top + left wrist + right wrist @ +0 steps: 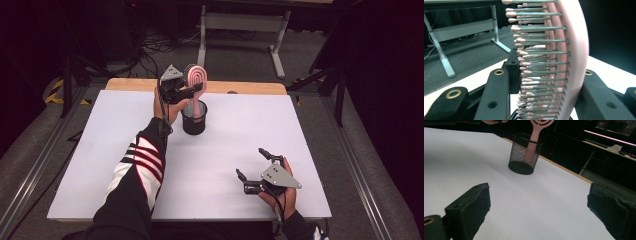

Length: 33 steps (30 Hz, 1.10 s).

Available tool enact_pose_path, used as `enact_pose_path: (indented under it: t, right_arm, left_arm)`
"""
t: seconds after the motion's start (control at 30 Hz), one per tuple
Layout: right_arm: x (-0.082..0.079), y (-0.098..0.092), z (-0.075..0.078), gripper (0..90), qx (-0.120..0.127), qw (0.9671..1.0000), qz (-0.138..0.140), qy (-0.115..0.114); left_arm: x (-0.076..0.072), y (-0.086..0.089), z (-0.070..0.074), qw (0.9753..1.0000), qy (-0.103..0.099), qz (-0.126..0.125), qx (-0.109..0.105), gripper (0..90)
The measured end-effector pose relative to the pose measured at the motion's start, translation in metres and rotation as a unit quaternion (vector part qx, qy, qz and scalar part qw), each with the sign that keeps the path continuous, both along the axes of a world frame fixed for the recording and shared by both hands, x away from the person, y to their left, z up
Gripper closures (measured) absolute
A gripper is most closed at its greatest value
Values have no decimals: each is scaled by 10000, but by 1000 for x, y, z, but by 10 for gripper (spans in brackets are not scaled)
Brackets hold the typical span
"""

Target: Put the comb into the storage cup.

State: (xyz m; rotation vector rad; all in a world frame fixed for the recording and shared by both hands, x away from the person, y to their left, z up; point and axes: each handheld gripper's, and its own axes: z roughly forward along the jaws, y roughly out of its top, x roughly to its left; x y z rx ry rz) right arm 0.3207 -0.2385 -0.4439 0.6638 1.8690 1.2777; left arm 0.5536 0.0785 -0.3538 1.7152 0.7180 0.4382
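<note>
While the left claw (pixel 192 90) clamps the pink hairbrush (pixel 195 80) at its head, the handle stands down inside the black mesh cup (pixel 194 120).

Left gripper view: bristles sit between the jaws, pink back against one jaw; whether the other jaw touches the bristle tips is hard to make out. Brush top is cut off. Mesh veils the handle's lower end. Right claw (pixel 252 165) rests released on the white counter (pixel 225 150), well apart from the cup, jaws spread wide.
</note>
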Motion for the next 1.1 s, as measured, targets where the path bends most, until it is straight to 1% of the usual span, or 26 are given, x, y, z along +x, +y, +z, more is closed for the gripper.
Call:
enact_pose_path:
  t: [0.07, 0.13, 0.33, 0.47, 0.5, 0.57, 0.67, 0.83, 0.9, 1.0, 1.03, 1.1]
  right_arm:
    - [0, 0, 0, 56, -2, 10000, -1, 2]
    - [0, 0, 0, 56, -6, 10000, 9, 5]
    - [0, 0, 0, 56, -2, 10000, 11, 21]
    - [0, 1, 0, 56, -16, 10000, 16, 18]
    - [0, 1, 0, 56, -17, 10000, 15, 22]
    - [0, 1, -1, 56, -19, 10000, 12, 37]
    - [1, 1, -1, 56, -33, 10000, 17, 41]
    - [1, 1, -1, 56, -54, 10000, 21, 54]
    - [1, 2, -2, 56, -62, 10000, 24, 63]
    - [1, 2, -2, 56, -72, 9999, 28, 80]
    - [2, 2, -2, 56, -80, 9999, 26, 75]
    - [2, 2, -2, 56, -86, 9999, 22, 77]
  left_arm:
    - [0, -1, -2, 10000, 23, -13, 32, 628]
    - [-1, -2, -4, 10000, 61, -54, 17, 628]
    - [-2, -4, -11, 9998, 172, -77, -10, 627]
    - [-3, -4, -13, 9999, 138, -76, -51, 625]
    - [-3, -4, -13, 9998, 182, -88, -70, 625]
    - [-3, -3, -14, 9998, 158, -78, -89, 625]
    - [-2, 0, -15, 9996, 200, -81, -156, 624]
    - [-1, 4, -17, 9995, 214, -56, -242, 620]
    - [0, 7, -18, 9994, 238, 32, -243, 617]
    - [2, 14, -19, 9990, 247, 207, -299, 607]
    - [3, 16, -20, 9988, 280, 226, -320, 605]
    - [3, 19, -21, 9985, 305, 343, -308, 586]
